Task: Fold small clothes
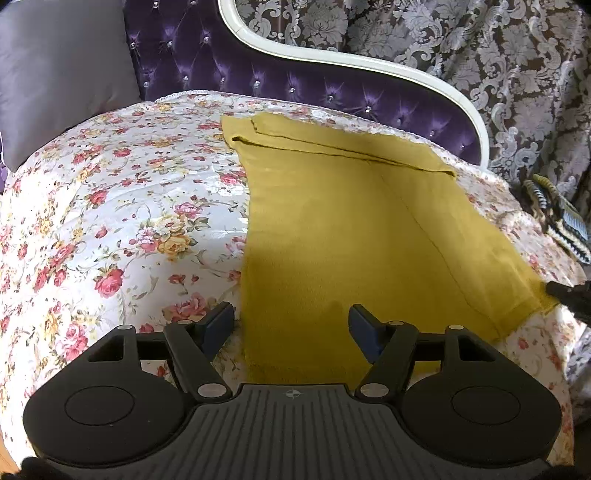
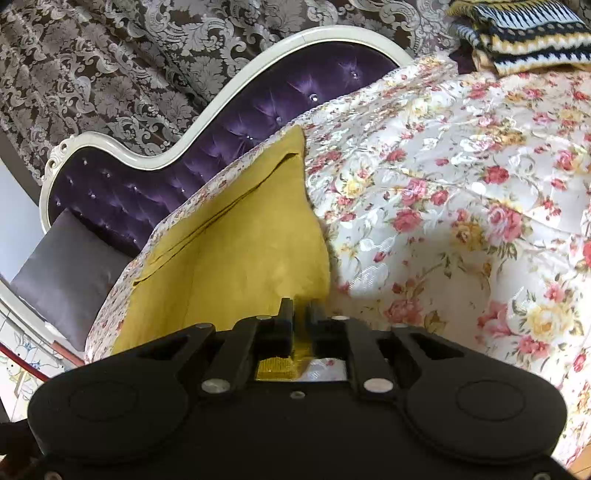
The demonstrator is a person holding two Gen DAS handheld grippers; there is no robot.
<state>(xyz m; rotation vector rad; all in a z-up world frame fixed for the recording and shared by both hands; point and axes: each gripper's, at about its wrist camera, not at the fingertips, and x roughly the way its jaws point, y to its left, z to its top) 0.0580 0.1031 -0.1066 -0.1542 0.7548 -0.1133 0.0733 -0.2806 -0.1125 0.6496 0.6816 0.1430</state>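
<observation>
You are working on a bed (image 1: pixel 110 206) under a floral cover, white with pink and yellow roses. A mustard cloth (image 1: pixel 332 240) lies flat on it, its far end folded over in a band beside the purple headboard (image 1: pixel 258 77). A striped knit (image 2: pixel 524 33) sits on the cover well apart from the cloth (folded, by the look of it). A grey pillow (image 1: pixel 62 74) leans at the headboard.

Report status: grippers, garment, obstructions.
Left gripper open over near edge. Right gripper shut on mustard garment corner. Crochet blanket lies apart, nothing blocking.
</observation>
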